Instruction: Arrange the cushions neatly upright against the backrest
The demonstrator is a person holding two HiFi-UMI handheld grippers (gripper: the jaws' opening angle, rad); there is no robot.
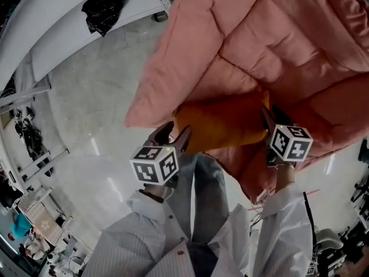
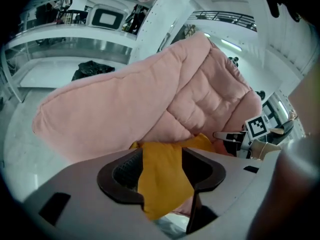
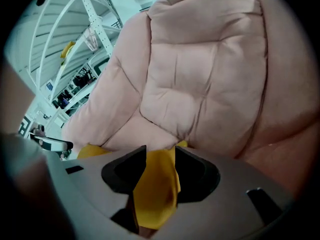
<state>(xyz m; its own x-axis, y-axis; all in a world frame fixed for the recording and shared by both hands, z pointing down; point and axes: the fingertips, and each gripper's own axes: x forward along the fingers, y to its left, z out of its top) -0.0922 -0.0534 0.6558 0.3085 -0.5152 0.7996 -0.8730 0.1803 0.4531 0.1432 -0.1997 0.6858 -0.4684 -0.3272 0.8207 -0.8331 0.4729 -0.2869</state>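
An orange cushion [image 1: 222, 123] lies on the front of a big pink padded seat [image 1: 259, 45], held between my two grippers. My left gripper [image 1: 174, 133] is at the cushion's left corner. In the left gripper view the jaws stand apart, with a loose flap of orange cloth [image 2: 162, 176] between them. My right gripper [image 1: 268, 117] is at the cushion's right end. Its jaws also stand apart, with orange cloth [image 3: 155, 184] lying in the gap. The pink backrest [image 3: 200, 79] rises just beyond.
Pale glossy floor [image 1: 92, 97] spreads to the left of the seat. A white bench with a black bag [image 1: 106, 4] stands at the upper left. Racks and clutter [image 1: 29, 212] line the left edge. The person's light sleeves [image 1: 277, 224] fill the bottom.
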